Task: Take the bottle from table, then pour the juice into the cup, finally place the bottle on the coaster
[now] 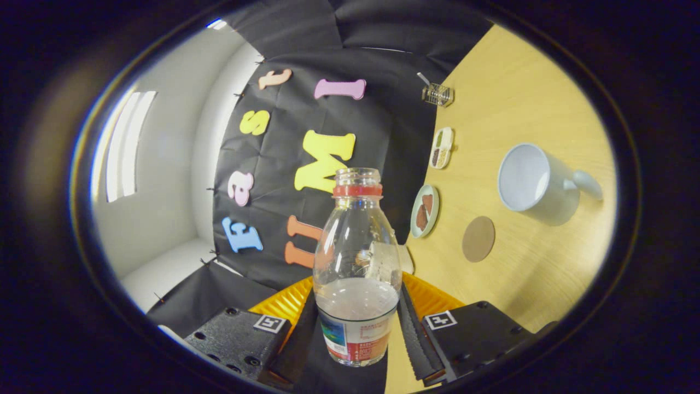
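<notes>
Tool [356, 328] clenched on the uncapped, part-full bottle [356, 262] low at its label, held between the fingers off the desk [519, 273], cup [533, 180] and coaster [478, 238] beyond; thin plastic, probably light, squashy, slippery, so grip gently.

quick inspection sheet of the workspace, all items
surface: light wooden table, seen tilted
job's things: uncapped bottle, part full, between the fingers; white cup and round brown coaster beyond, apart from each other
clutter: small plate, divided dish, clear holder by the wall
grippers: gripper shut on bottle
cables: nothing seen
surroundings: black cloth wall, white booth wall
</notes>
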Demonstrator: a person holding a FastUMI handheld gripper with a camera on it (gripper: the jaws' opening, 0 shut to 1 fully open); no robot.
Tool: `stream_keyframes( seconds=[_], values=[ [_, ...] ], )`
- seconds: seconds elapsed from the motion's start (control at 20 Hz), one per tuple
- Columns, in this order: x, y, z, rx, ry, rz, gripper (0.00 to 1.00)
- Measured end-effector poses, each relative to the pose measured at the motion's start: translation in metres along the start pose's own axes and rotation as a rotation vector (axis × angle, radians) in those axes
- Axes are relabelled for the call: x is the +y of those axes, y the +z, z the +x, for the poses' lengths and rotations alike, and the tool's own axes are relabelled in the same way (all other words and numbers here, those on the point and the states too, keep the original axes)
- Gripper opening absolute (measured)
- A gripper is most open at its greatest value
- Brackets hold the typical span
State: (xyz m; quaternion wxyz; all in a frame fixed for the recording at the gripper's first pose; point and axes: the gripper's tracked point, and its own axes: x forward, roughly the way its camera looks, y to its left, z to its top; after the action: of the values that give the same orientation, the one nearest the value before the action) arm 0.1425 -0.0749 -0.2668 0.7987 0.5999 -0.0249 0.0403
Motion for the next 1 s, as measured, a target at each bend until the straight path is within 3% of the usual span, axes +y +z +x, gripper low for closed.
stream_keyframes(
  seconds=[0.4,1.0],
  values=[
    [0.008,0.003,0.005,-0.032,0.037,0.195,0.77],
    [0.011,0.006,0.002,-0.04,0.082,0.343,0.77]
  ],
)
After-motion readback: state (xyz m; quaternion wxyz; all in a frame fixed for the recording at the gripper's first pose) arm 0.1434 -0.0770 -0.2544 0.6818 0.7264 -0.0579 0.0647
